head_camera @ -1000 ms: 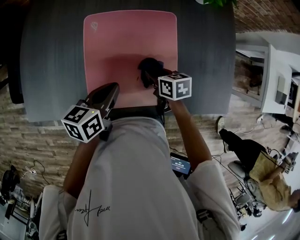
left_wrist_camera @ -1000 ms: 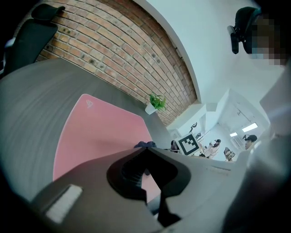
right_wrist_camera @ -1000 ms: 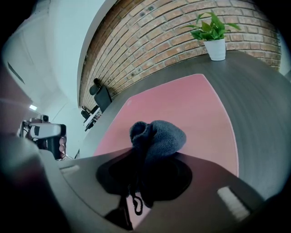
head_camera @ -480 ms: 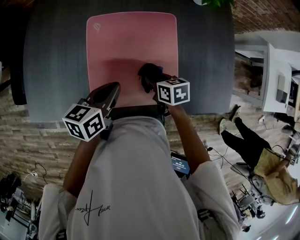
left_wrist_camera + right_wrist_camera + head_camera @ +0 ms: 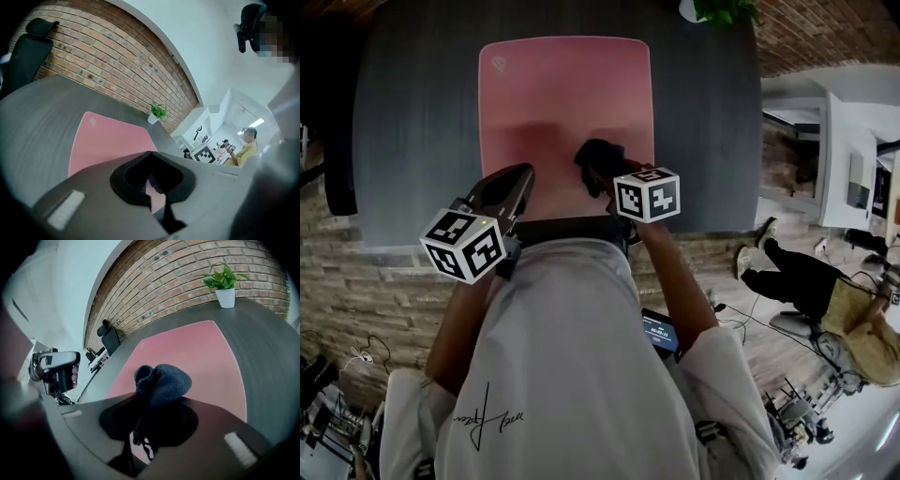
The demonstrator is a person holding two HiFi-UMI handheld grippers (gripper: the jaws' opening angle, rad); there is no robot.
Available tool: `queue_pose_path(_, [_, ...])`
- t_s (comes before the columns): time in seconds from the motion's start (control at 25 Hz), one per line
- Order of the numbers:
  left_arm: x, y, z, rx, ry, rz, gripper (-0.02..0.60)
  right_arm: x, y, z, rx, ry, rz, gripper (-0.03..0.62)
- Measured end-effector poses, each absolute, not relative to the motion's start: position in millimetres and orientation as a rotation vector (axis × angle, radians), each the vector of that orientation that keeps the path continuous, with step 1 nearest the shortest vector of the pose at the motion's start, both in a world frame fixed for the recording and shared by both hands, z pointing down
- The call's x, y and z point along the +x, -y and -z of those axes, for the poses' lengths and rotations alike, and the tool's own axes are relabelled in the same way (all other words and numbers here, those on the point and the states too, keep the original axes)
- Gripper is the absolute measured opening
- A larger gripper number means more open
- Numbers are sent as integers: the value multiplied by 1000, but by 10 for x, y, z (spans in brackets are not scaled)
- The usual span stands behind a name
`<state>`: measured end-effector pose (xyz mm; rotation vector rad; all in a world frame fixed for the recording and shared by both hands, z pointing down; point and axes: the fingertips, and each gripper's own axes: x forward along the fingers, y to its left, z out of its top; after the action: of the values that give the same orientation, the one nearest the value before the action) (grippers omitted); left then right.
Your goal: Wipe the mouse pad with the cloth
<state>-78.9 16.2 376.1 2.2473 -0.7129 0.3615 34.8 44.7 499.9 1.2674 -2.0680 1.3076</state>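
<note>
A: Where is the cloth?
B: The dark cloth (image 5: 163,380) is bunched between the jaws of the right gripper (image 5: 604,176), which are clamped on it. It sits at the lower right of the pink mouse pad (image 5: 564,98), and seems to touch it. A frayed end hangs down in the gap between the jaws.
A: Can you see the jaw tips there?
B: No, the cloth bulges over them. In the head view the marker cube also covers most of that gripper.
A: And the left gripper?
B: The left gripper (image 5: 150,153) has its 2 jaws closed tip to tip, holding nothing. It is at the lower left of the pad, by the near edge. Whether it touches the pad I cannot tell.
A: The rest?
B: The pad lies flat on the grey tabletop (image 5: 703,112). Its near edge is hidden by the grippers and the person's white shirt (image 5: 562,356). A small potted plant (image 5: 224,282) stands at the upper right of the right gripper view, and the head view cuts it off at the top edge. A black chair (image 5: 28,47) shows at the upper left of the left gripper view, partly out of frame.
</note>
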Motion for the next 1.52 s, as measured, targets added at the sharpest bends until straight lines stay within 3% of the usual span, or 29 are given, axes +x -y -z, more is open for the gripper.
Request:
queue_pose_path(0.72, [-805, -320, -3395, 2328, 693, -284, 6, 227, -488, -4051, 1335, 2270, -1278, 89])
queue_pose_path(1.52, [-1046, -371, -2578, 2454, 760, -149, 5, -80, -589, -2985, 1452, 2424, -859, 83])
